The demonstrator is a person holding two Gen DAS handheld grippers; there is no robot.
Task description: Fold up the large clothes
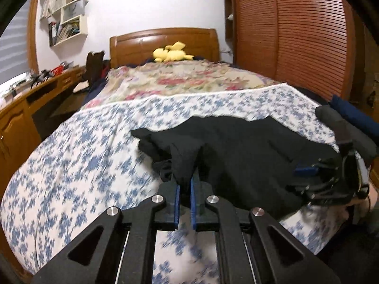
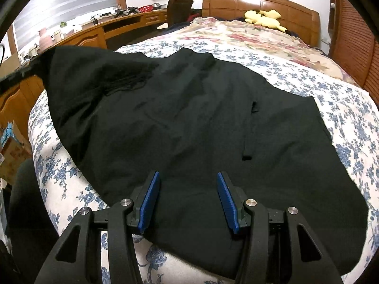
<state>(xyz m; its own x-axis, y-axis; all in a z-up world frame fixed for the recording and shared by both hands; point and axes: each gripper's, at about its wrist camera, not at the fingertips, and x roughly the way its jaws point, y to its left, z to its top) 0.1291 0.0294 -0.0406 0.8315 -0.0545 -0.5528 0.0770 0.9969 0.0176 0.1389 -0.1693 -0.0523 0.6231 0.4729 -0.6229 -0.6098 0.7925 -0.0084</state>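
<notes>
One limp black garment (image 2: pixel 180 123), creased

I see a yellow plush toy (image 1: pixel 171 53) at upper centre, lying against the wooden headboard (image 1: pixel 163 45). A floral blanket (image 1: pixel 180 81) lies below it, the blue-flowered bedspread (image 1: pixel 71 165) lower still. A desk (image 1: pixel 35 99) runs along the left edge, wall shelves (image 1: pixel 67 16) above.

A garment (image 2: pixel 189 123) was spread on the bed (image 2: pixel 343 108), filling the middle of the right wrist frame. A plush toy (image 2: pixel 263 17) was set behind it, at the headboard (image 2: pixel 236 2), upper right. A desk (image 2: pixel 94 32) was placed along the upper left. The right gripper (image 2: pixel 187 198) was positioned over the garment's near edge.
</notes>
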